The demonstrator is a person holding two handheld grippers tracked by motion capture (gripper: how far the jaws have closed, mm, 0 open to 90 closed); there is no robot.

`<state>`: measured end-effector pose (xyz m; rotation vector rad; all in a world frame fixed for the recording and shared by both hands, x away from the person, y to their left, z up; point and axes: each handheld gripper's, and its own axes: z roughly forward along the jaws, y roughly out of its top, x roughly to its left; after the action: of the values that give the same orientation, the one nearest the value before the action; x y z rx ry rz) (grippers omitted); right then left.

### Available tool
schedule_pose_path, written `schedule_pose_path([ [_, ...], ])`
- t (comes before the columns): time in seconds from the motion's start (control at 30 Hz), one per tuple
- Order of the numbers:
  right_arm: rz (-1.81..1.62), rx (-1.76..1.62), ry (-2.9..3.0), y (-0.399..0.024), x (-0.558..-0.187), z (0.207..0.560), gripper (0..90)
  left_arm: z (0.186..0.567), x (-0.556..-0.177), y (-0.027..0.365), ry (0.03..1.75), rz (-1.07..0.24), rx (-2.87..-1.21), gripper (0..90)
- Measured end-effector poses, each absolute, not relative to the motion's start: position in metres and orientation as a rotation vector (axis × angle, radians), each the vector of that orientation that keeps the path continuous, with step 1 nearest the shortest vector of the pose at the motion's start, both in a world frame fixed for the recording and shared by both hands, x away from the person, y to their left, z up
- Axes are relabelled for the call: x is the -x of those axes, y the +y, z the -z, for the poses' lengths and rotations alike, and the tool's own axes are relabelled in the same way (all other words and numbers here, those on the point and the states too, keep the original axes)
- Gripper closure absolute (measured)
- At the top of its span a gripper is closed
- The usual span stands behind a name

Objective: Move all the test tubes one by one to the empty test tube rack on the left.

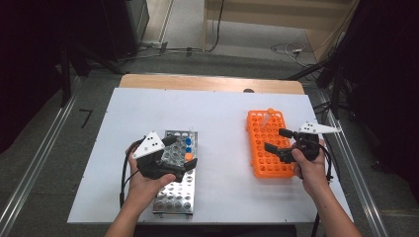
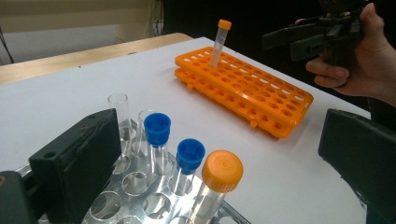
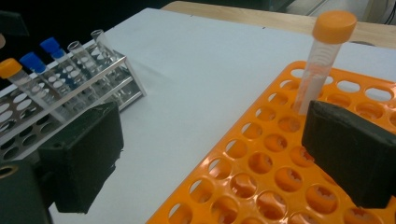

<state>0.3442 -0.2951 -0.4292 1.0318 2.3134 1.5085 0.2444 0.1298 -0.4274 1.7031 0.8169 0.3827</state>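
- Left gripper (image 1: 180,152): jaws spread wide, gripping nothing; hung over metal rack (image 1: 174,197) at table's left
- Orange-capped tube (image 2: 216,184): seated in metal rack between those jaws, long axis near upright, cap up
- Right gripper (image 1: 275,140): jaws apart, empty; over orange rack (image 1: 269,168), single capped tube (image 3: 322,60) standing just beyond

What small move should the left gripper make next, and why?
Probably lift the left gripper clear of the metal rack: its jaws stand wide open around the orange-capped tube, which sits in a hole, pads apart from it.
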Motion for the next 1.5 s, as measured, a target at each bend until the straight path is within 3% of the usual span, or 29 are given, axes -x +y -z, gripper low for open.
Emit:
schedule_pose_path([
  [0.1, -1.494, -1.085, 2.284, -0.296, -0.355, 0.429, 9.6, 0.427, -0.245, 0.130, 0.819, -0.382, -1.700, 0.0],
  [0.23, -1.441, -1.155, 2.252, -0.293, -0.370, 0.428, 24.6, 0.428, -0.245, 0.129, 0.819, -0.377, -1.705, 0.0],
  [0.8, -1.240, -1.337, 2.230, -0.278, -0.420, 0.453, 60.9, 0.429, -0.245, 0.127, 0.819, -0.375, -1.711, 0.0],
  [1.17, -1.148, -1.320, 2.267, -0.264, -0.429, 0.457, 70.4, 0.430, -0.245, 0.124, 0.820, -0.369, -1.712, 0.0],
  [1.5, -1.143, -1.294, 2.248, -0.263, -0.426, 0.455, 72.9, 0.429, -0.245, 0.125, 0.822, -0.372, -1.703, 0.0],
])
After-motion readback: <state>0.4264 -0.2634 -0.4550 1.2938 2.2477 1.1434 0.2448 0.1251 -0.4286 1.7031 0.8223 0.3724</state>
